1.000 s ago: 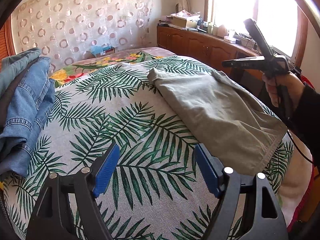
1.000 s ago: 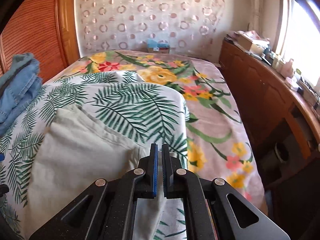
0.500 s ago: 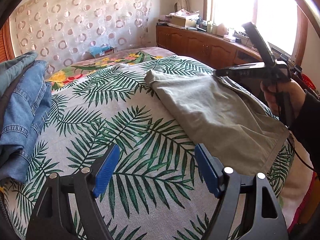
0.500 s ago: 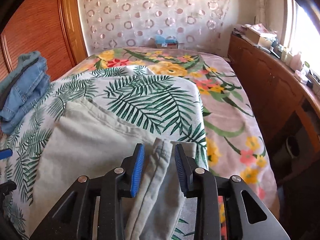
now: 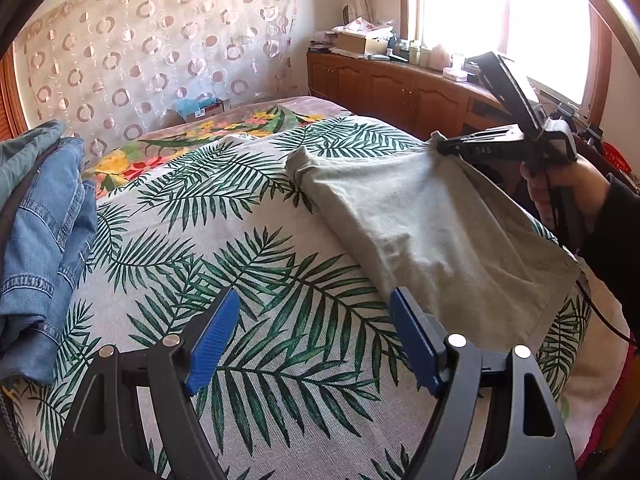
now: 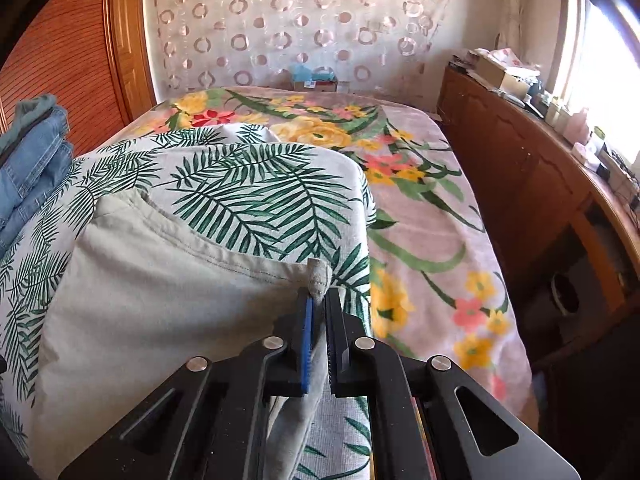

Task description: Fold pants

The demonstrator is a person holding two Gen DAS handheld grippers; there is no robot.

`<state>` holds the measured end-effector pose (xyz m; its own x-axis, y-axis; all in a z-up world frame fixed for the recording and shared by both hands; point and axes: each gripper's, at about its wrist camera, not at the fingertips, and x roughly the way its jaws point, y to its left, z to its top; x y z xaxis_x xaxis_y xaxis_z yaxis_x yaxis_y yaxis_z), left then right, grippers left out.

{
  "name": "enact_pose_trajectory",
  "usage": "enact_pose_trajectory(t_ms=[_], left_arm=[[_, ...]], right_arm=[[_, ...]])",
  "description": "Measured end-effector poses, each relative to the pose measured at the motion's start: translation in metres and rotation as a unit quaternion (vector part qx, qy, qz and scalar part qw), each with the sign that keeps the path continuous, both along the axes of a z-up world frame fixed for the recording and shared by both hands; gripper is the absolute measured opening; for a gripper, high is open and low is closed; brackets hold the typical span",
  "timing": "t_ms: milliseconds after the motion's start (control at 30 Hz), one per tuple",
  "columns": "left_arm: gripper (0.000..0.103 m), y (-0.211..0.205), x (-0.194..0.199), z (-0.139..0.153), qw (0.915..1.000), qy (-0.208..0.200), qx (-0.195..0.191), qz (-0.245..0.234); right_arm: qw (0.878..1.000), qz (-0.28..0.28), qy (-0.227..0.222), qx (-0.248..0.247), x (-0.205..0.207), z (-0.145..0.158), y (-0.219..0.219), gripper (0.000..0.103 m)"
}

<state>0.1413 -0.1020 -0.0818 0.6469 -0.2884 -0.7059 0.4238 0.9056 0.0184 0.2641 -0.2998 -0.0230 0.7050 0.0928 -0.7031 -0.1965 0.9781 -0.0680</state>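
Note:
Pale grey-green pants lie folded on the right part of the palm-leaf cover. My right gripper is shut on a bunched bit of their far right edge, which pokes up between the blue pads. In the left wrist view that right gripper pinches the raised corner, with a hand on its handle. My left gripper hovers open over the cover, just left of the pants' near corner, with nothing between its fingers. The right wrist view shows the pants spreading left of the grip.
A pile of blue jeans sits at the cover's left edge, and the pile shows from the right wrist too. A floral blanket covers the bed's far and right side. A wooden cabinet with clutter runs under the window.
My right gripper opened around the pants' edge, then shut on it, and that corner now stands slightly raised. My left gripper stays open in the same place.

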Motion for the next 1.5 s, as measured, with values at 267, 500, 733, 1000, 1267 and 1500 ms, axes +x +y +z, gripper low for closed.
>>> enact_pose_trajectory(t_ms=[267,500,733,1000,1267,1500], left_arm=[[0.078,-0.001,0.005,-0.001,1.0,0.001,0.002,0.003],[0.078,-0.002,0.004,0.0,1.0,0.0,0.0,0.002],[0.078,-0.005,0.003,-0.001,1.0,0.001,0.003,-0.002],[0.078,-0.009,0.007,-0.001,1.0,0.0,0.006,-0.001],[0.078,-0.015,0.039,0.001,0.9999,-0.009,0.004,0.006],[0.078,-0.023,0.089,-0.004,0.9997,0.011,0.013,0.016]], right_arm=[[1.0,-0.029,-0.002,0.007,-0.001,-0.001,-0.004,0.015],[0.999,0.022,0.018,0.022,-0.03,-0.003,0.008,0.015],[0.998,0.039,0.041,0.024,-0.056,-0.017,-0.004,0.003],[0.999,0.004,0.028,0.029,-0.064,-0.012,-0.02,0.001],[0.998,0.007,0.008,0.065,-0.051,-0.012,-0.014,0.039],[0.997,0.014,0.023,0.075,-0.028,-0.023,-0.021,0.039]])
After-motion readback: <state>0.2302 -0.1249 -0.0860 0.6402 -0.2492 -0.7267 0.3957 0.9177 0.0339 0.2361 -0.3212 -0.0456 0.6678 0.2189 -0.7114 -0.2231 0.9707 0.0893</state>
